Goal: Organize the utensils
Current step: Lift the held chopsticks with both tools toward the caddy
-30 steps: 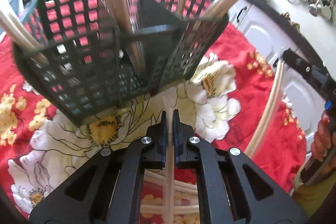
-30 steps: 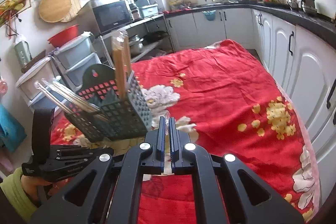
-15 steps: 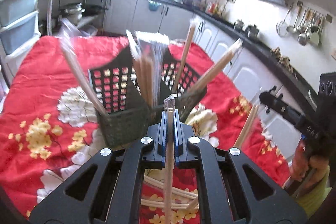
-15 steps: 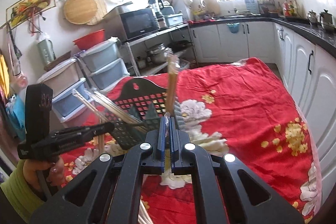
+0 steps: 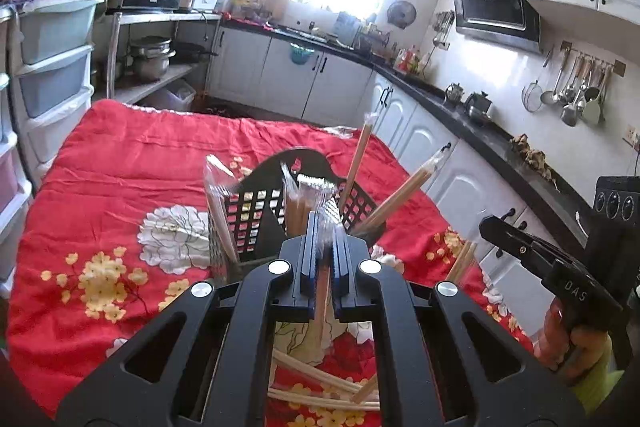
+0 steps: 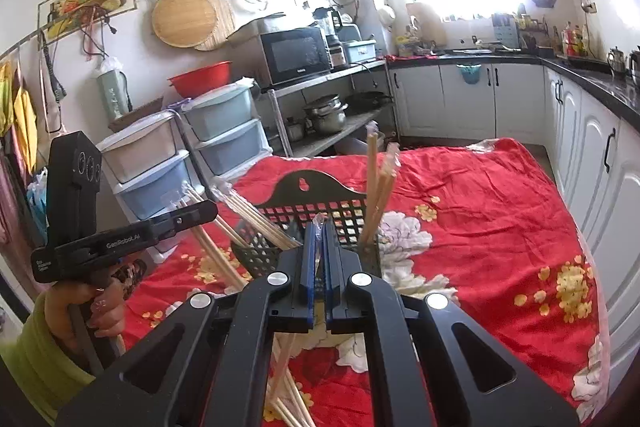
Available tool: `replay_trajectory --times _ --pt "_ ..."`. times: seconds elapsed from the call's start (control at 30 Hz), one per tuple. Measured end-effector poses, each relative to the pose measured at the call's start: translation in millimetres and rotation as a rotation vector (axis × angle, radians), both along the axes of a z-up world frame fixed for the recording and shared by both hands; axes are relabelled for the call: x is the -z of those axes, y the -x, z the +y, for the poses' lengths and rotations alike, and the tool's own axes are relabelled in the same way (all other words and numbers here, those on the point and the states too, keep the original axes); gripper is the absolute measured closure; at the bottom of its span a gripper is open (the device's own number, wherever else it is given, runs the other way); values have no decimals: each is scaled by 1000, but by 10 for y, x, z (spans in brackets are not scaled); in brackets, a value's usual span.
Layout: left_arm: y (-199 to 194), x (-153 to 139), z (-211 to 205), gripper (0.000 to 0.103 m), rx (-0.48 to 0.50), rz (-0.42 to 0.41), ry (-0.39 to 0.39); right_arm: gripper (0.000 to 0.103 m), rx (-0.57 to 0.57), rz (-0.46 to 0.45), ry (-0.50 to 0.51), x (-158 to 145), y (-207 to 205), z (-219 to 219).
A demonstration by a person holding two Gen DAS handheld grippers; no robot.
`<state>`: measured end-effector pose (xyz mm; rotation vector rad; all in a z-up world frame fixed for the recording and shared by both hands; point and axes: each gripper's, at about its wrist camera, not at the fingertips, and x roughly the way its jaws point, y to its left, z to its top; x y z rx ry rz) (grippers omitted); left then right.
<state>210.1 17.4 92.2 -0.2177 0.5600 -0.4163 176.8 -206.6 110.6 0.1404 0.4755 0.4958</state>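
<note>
Two grippers, left gripper [image 5: 323,227] and right gripper [image 6: 319,233], each clench one wrapped chopstick pair [image 5: 320,291] above the black utensil basket [image 6: 320,199].

Your basket [image 5: 256,215] stands on the cloth [image 5: 132,163] in the middle of the table. Wrapped chopsticks [image 5: 396,193] stick up out of its pockets, leaning out to both sides. More chopsticks [image 5: 320,383] lie flat on the cloth in front of the basket. Cupboards [image 5: 420,143] run along the right, drawers [image 5: 52,79] on the left.
</note>
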Motion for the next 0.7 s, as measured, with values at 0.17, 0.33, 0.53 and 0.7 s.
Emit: replay_trajectory --times 0.17,0.33,0.53,0.7 --pt "51 -116 42 100 -9 -27 10 101 -15 -33 -2 -129 25 47" --pt "62 -184 101 100 -19 -48 14 101 -23 -55 3 -231 37 87" --pt "104 -328 180 100 -38 -84 29 101 -22 -97 -9 -417 63 61" --pt "124 -486 275 100 -64 -121 41 102 -29 -141 -18 -589 110 63"
